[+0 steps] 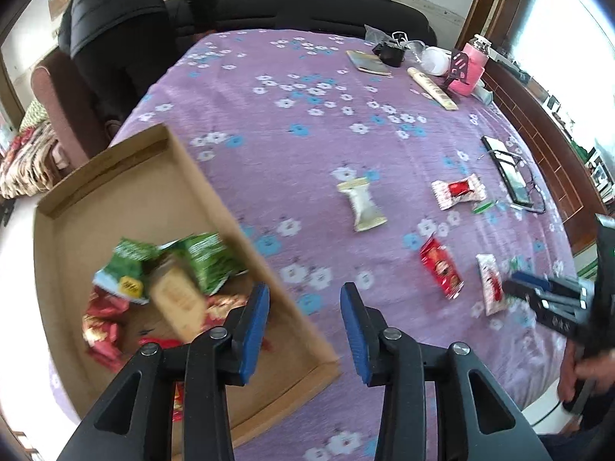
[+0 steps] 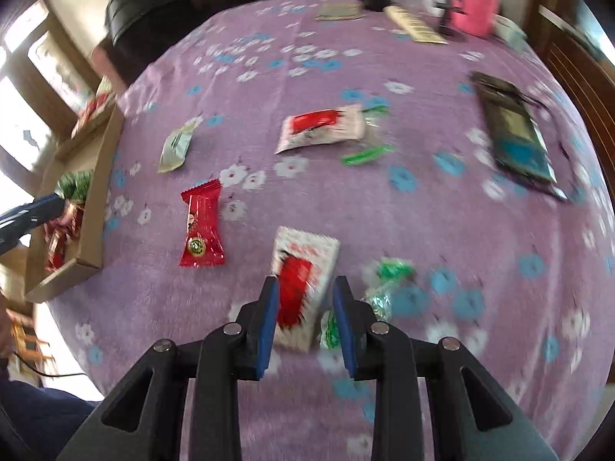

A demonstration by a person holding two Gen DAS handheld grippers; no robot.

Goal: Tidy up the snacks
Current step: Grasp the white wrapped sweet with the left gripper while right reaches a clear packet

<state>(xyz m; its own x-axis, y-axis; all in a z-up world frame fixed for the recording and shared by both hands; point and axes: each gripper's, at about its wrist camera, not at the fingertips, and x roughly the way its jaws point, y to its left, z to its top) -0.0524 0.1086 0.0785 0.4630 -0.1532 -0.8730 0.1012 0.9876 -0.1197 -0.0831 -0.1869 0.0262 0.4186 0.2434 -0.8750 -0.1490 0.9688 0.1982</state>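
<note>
The white-and-red crinkle-edged snack packet (image 2: 303,288) lies on the purple flowered cloth (image 2: 384,207) between the right gripper (image 2: 305,320)'s spread jaws, so descend squarely before pinching, while the left gripper (image 1: 303,330), jaws parted and empty, hovers at the shallow cardboard box (image 1: 127,199).

I am in home, maybe living room. Big table with soft purple flower cloth (image 1: 269,146) in front of me. Black sofa (image 1: 307,7) behind table, by white wall. Person in black puffy coat (image 1: 127,11) bends near sofa. Bright window (image 1: 569,30) on one side, brown wood frame. Pink bottle (image 1: 474,67), phone (image 1: 507,171), snacks lie on my table.
</note>
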